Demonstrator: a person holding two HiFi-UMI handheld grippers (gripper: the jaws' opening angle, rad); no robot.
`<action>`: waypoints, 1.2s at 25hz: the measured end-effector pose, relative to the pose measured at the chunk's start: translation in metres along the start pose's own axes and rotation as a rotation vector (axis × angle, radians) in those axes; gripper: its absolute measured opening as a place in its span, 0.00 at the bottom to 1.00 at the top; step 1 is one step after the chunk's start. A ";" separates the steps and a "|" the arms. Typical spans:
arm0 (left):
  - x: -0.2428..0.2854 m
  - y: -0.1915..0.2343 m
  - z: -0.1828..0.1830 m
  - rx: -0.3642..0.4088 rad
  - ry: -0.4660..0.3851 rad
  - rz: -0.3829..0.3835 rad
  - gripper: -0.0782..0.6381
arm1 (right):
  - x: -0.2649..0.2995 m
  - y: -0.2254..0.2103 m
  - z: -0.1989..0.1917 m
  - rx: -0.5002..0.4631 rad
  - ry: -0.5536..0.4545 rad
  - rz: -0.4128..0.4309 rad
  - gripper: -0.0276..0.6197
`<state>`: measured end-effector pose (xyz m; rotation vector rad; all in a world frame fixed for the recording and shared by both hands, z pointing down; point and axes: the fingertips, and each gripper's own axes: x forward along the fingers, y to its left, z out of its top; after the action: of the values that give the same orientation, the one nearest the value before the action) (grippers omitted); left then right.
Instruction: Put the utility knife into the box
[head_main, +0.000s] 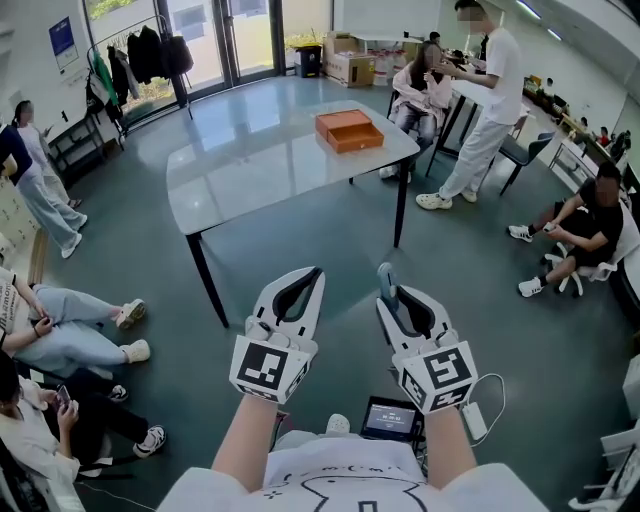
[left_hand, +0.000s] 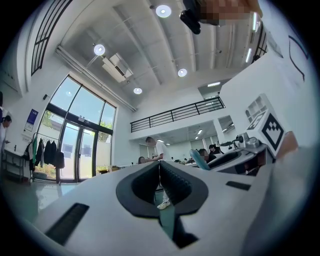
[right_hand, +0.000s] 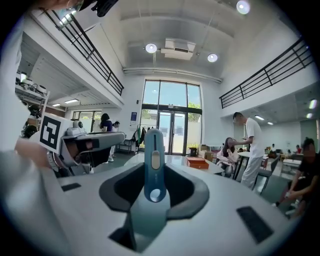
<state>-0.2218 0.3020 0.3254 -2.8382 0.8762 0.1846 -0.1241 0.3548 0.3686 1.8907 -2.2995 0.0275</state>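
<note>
Left gripper (head_main: 312, 274) was held out in front of the person, its jaws brought together on nothing, well short of the grey table (head_main: 240, 180). Near that table's far right corner sat the orange box (head_main: 349, 130); from where I stood I couldn't tell whether it was open. Just beside the left one, the right gripper (head_main: 398, 298) had its jaws clamped on the blue utility knife (head_main: 387, 279), which stood along the jaws and poked out past their tips. So the knife was in hand but well apart from the box.

To my eye, the job at this point was the carry. It would go best with the clamp kept firm and the knife kept pointing ahead. I'd bring it over the box from above and lower it until it lay inside before letting the jaws part. The idle left gripper could steady the box.
</note>
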 end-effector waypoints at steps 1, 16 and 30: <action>0.006 -0.002 -0.002 -0.001 0.001 0.000 0.13 | 0.001 -0.005 -0.001 0.000 0.001 0.002 0.25; 0.071 0.014 -0.029 -0.018 0.025 0.005 0.13 | 0.038 -0.063 -0.013 0.025 0.007 -0.011 0.25; 0.175 0.092 -0.051 -0.015 0.004 -0.028 0.13 | 0.149 -0.125 0.002 0.029 0.001 -0.036 0.25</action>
<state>-0.1274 0.1217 0.3348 -2.8636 0.8395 0.1819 -0.0303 0.1851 0.3764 1.9443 -2.2759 0.0576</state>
